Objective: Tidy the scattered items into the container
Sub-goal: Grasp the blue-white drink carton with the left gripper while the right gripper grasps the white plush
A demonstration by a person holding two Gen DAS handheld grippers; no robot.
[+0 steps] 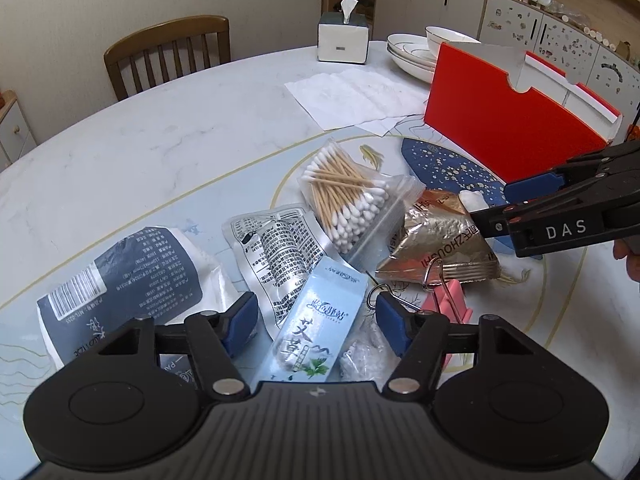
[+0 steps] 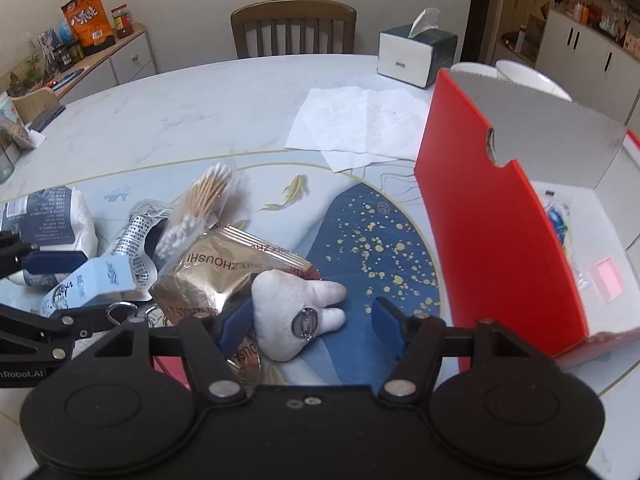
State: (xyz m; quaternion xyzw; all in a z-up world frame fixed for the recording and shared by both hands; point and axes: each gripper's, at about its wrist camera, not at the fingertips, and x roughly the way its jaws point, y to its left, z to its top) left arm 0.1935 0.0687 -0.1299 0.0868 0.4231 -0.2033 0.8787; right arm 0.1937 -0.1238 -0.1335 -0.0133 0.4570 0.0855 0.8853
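Left side first: the left gripper [image 1: 316, 320] sits half open straddling the pale blue box [image 1: 316, 328], whose long axis runs straight away from it, pads not touching yet. Moving right, the right gripper [image 2: 308, 322] brackets the white plush tooth [image 2: 292, 312], also half open, gripping nothing. The red container [image 2: 496, 248] stands farther right, so the right hand's nearer.

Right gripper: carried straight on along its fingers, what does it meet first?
Probably the white plush toy between the right gripper fingers, lying against the gold snack packet; depth is uncertain.
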